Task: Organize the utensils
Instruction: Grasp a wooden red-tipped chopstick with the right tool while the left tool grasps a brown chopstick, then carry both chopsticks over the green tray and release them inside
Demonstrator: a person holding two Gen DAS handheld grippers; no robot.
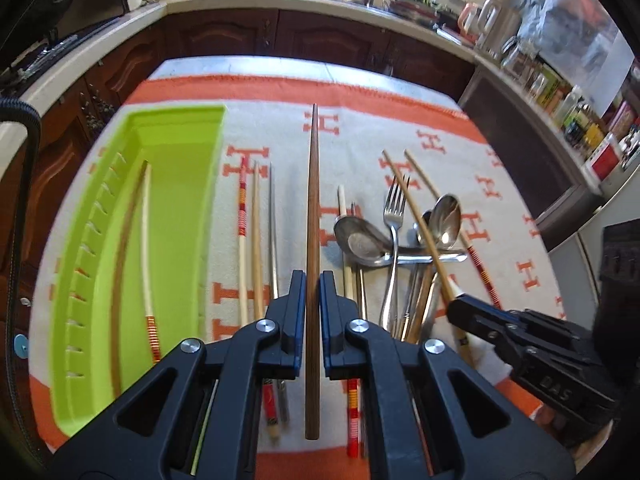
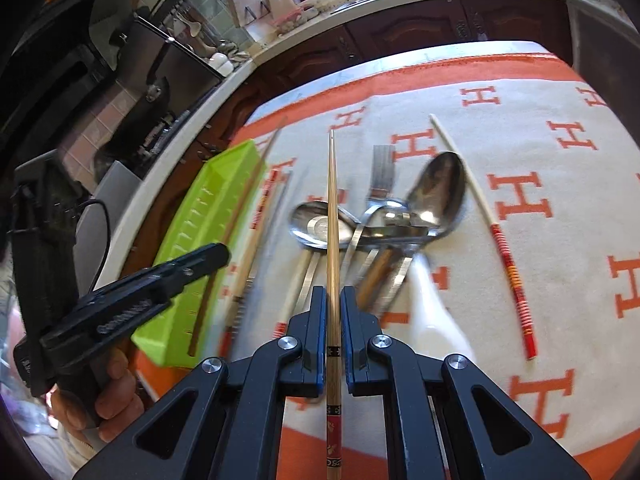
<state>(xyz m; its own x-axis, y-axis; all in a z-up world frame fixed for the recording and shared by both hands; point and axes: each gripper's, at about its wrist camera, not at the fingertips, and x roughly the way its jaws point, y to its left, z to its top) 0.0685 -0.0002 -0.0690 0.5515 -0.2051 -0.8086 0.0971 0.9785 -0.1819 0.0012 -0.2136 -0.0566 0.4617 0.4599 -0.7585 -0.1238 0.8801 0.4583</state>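
Observation:
My left gripper (image 1: 313,280) is shut on a dark brown wooden chopstick (image 1: 313,216) and holds it above the cloth, pointing away. My right gripper (image 2: 332,296) is shut on a light bamboo chopstick (image 2: 332,208) with a red patterned end; it also shows in the left wrist view (image 1: 460,300). A lime green tray (image 1: 176,200) lies at the left with two chopsticks (image 1: 147,240) in it. Loose chopsticks (image 1: 256,240) lie beside the tray. A pile of spoons (image 1: 362,240) and a fork (image 1: 394,208) lies in the middle.
The table is covered by a cream and orange cloth (image 1: 480,184) with H marks. A red-banded chopstick (image 2: 512,272) lies alone at the right. Dark cabinets (image 1: 280,36) and a crowded counter ring the table. The left gripper shows in the right wrist view (image 2: 160,276).

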